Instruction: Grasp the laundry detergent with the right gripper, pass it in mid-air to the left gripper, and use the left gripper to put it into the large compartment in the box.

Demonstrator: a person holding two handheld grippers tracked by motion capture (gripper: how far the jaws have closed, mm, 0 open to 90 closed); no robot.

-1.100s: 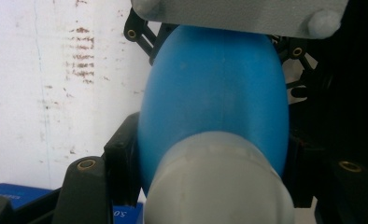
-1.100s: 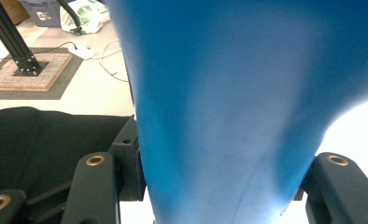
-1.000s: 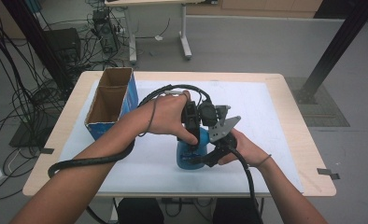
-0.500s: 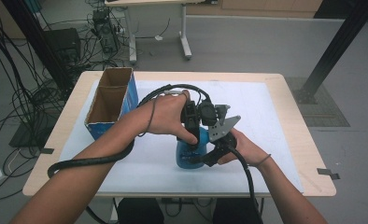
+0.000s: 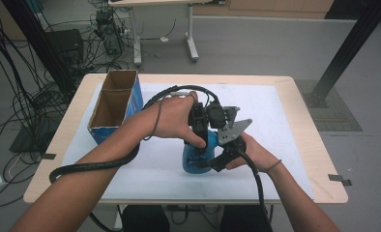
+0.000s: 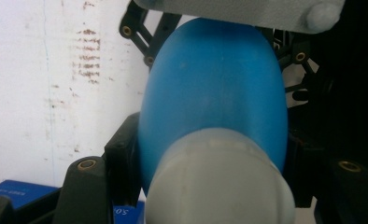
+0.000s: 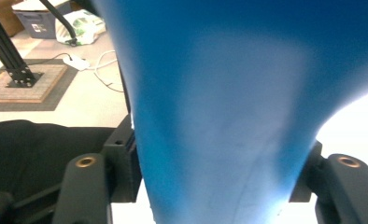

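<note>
A blue bottle (image 5: 193, 162) with a whitish cap (image 6: 219, 186) stands on the white mat near the table's front. My left gripper (image 5: 198, 139) comes down on it from above and is shut on its upper part, jaws on both sides just past the cap. My right gripper (image 5: 210, 162) reaches in from the right, low on the bottle. Its jaws have just been opening a little. The blue bottle body (image 7: 219, 116) sits between them, and both pads (image 7: 126, 158) lie against its sides.
An open cardboard box (image 5: 136, 99) with blue sides stands at the table's left rear. The white mat (image 5: 275, 121) covers most of the wooden table (image 5: 319, 159). Thick black cables trail from both grippers over the forearms.
</note>
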